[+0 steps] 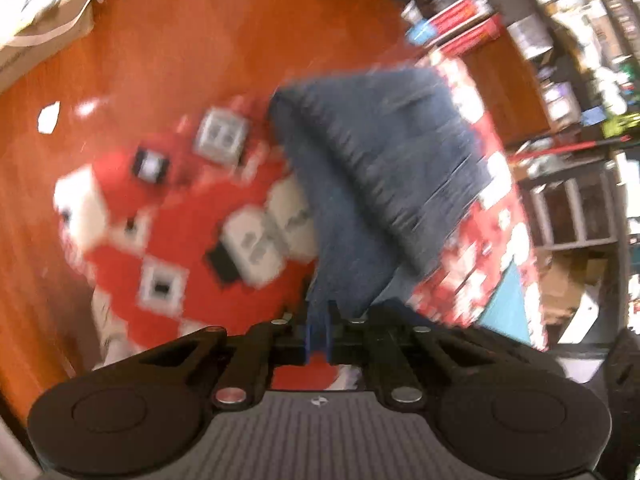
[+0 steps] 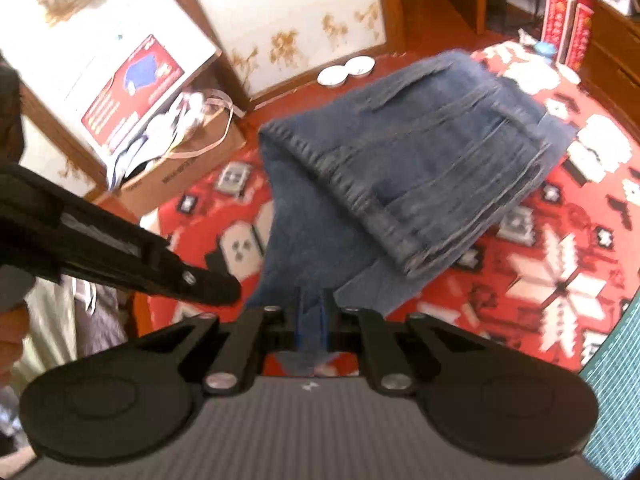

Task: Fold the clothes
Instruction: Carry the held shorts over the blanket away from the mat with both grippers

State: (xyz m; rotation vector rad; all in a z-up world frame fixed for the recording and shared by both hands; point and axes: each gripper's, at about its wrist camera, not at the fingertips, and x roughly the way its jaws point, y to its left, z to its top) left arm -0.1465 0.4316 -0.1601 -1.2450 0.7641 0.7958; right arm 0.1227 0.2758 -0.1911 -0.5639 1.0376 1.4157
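Both grippers are clamped tight on one edge of the folded blue denim jeans (image 2: pixel 400 168): left gripper (image 1: pixel 319 332) bottom centre of its frame, right gripper (image 2: pixel 312 326) likewise. Jeans sprawl mid-frame across the red patterned tablecloth (image 2: pixel 560 272). Pinching side by side probably keeps that edge straight for the next fold.

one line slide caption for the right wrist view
Right tongs shut on an edge of blue jeans part-folded on a red patterned cloth, the left tongs close beside.
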